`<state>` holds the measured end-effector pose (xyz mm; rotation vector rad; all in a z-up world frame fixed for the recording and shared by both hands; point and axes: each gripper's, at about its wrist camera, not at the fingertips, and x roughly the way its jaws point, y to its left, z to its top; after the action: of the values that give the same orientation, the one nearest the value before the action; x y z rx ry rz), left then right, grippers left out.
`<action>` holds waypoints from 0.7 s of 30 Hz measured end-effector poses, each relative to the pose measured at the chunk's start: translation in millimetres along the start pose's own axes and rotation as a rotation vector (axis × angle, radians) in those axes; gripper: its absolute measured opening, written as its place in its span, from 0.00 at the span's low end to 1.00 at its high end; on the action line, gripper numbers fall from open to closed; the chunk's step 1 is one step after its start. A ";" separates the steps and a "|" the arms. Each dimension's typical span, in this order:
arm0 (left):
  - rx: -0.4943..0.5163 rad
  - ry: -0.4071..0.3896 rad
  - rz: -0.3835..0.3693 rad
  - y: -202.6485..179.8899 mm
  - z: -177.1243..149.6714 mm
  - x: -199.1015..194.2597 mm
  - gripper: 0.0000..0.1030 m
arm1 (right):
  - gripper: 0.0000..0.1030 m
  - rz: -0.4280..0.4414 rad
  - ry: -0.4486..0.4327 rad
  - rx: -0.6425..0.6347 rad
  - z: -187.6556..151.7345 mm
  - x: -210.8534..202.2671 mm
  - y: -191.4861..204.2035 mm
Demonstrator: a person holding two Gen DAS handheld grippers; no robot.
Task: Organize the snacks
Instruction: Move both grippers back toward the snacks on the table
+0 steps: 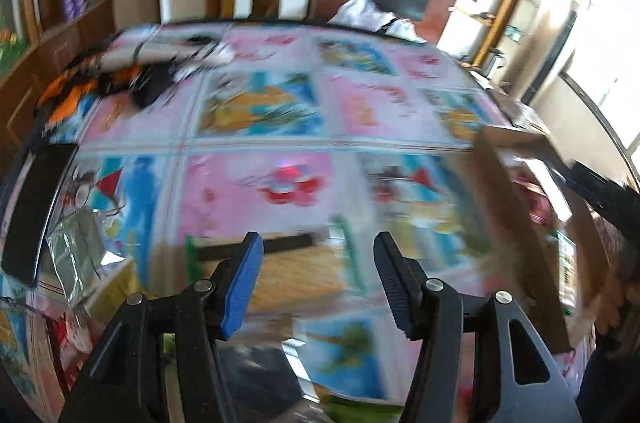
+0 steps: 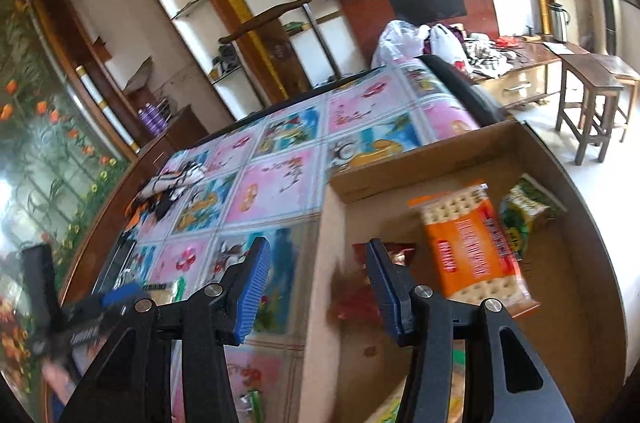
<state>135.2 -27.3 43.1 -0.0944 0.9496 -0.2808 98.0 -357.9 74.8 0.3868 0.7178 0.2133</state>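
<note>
Cardboard box (image 2: 568,263) sits under your right claw (image 2: 318,287), jaws spread and empty, holding an orange cracker pack (image 2: 474,247) whose print is unreadable. Your left claw (image 1: 318,283) hovers over the table (image 1: 256,183), jaws apart, holding nothing.

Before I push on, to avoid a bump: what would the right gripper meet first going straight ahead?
Likely the cardboard box's near wall, which runs between the open right gripper's fingers; depth is unclear.
</note>
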 end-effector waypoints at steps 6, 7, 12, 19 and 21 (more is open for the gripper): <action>-0.019 0.020 -0.011 20.4 4.1 8.3 0.65 | 0.52 0.003 0.012 -0.004 -3.6 2.6 1.5; -0.006 0.028 -0.020 17.2 2.9 8.3 0.70 | 0.52 0.004 0.013 -0.003 -3.6 3.2 1.9; 0.139 0.054 -0.063 -12.0 -9.1 1.1 0.71 | 0.52 0.005 0.018 -0.002 -4.2 3.9 1.9; 0.026 -0.031 0.040 9.4 13.5 7.8 0.72 | 0.53 0.016 0.025 -0.003 -4.7 6.1 3.7; -0.027 0.004 0.042 23.2 15.3 17.6 0.72 | 0.53 0.013 0.026 -0.004 -5.0 7.0 4.9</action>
<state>161.8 -10.6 33.4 -0.0982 0.9582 -0.2297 99.5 -349.8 69.2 0.3850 0.7408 0.2326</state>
